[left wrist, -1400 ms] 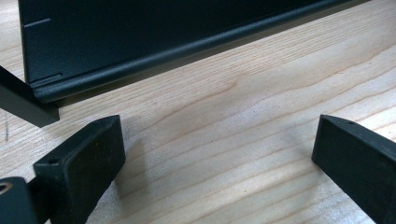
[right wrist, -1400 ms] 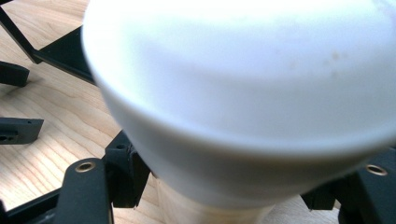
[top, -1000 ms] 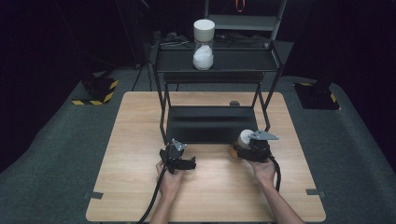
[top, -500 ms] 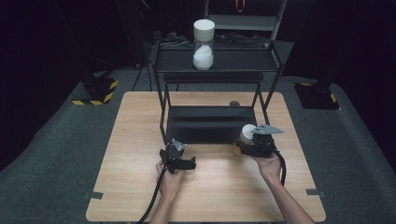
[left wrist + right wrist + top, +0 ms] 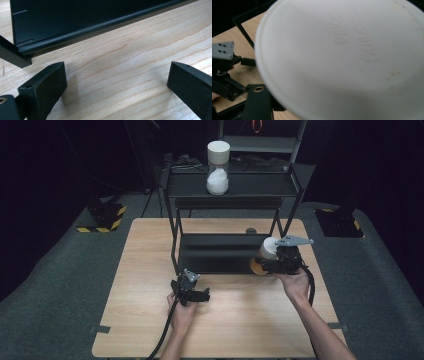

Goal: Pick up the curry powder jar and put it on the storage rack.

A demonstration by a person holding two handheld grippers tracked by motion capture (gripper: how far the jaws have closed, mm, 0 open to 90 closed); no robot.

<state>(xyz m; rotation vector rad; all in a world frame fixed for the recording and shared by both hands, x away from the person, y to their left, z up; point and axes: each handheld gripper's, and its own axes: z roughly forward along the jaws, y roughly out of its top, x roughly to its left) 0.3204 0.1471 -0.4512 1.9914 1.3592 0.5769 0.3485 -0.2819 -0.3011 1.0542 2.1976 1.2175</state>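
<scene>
My right gripper (image 5: pixel 261 265) is shut on a bottle (image 5: pixel 269 249) with a white lid and an orange body, held just above the table at the right front corner of the black rack's lower shelf (image 5: pixel 220 254). In the right gripper view the white lid (image 5: pixel 342 57) is very close, with one finger (image 5: pixel 258 103) beside it at lower left. My left gripper (image 5: pixel 204 295) rests on the wooden table (image 5: pixel 150 270) in front of the rack, open, with bare wood between its jaws (image 5: pixel 115 85).
A black two-level rack (image 5: pixel 172 235) stands at the back middle of the table. A white hourglass-shaped container (image 5: pixel 218 167) stands on its top shelf. The shelf's front lip (image 5: pixel 82 27) runs just ahead of my left gripper. A small dark disc (image 5: pixel 251 231) lies behind the rack.
My right gripper has carried the bottle to the right and slightly away from the person. The left gripper has stayed in place.
</scene>
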